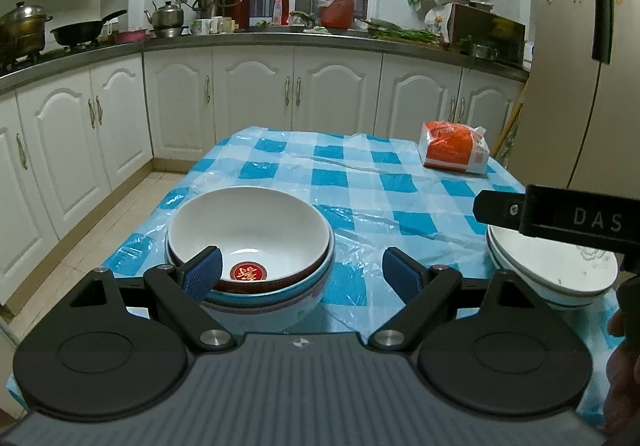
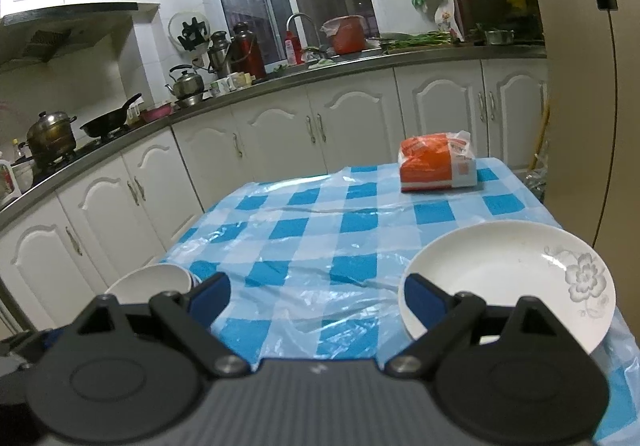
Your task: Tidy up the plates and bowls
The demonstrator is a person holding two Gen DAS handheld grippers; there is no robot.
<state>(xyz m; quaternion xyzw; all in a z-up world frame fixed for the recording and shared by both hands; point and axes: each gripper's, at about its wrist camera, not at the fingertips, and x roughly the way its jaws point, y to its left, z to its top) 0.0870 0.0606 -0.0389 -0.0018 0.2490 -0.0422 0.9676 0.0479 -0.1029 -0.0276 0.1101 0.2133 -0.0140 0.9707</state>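
Observation:
A stack of bowls (image 1: 248, 230) stands on the near left of the checked table: a white one with a red emblem sits in blue-rimmed ones. My left gripper (image 1: 302, 274) is open, its left pad at the stack's near rim and its right pad over bare cloth. On the near right lies a stack of white plates (image 1: 552, 270); the top plate (image 2: 508, 278) has a grey flower. My right gripper (image 2: 316, 294) is open, its right finger at the plate's left rim and nothing pressed between the pads. The bowl stack (image 2: 152, 280) shows partly behind its left finger.
An orange packet (image 1: 454, 148) (image 2: 438, 162) lies at the far right of the blue-and-white plastic tablecloth (image 2: 320, 238). White kitchen cabinets (image 1: 256, 102) run behind and to the left. A fridge (image 1: 580, 86) stands close on the right. A hand (image 1: 624, 366) shows at the right edge.

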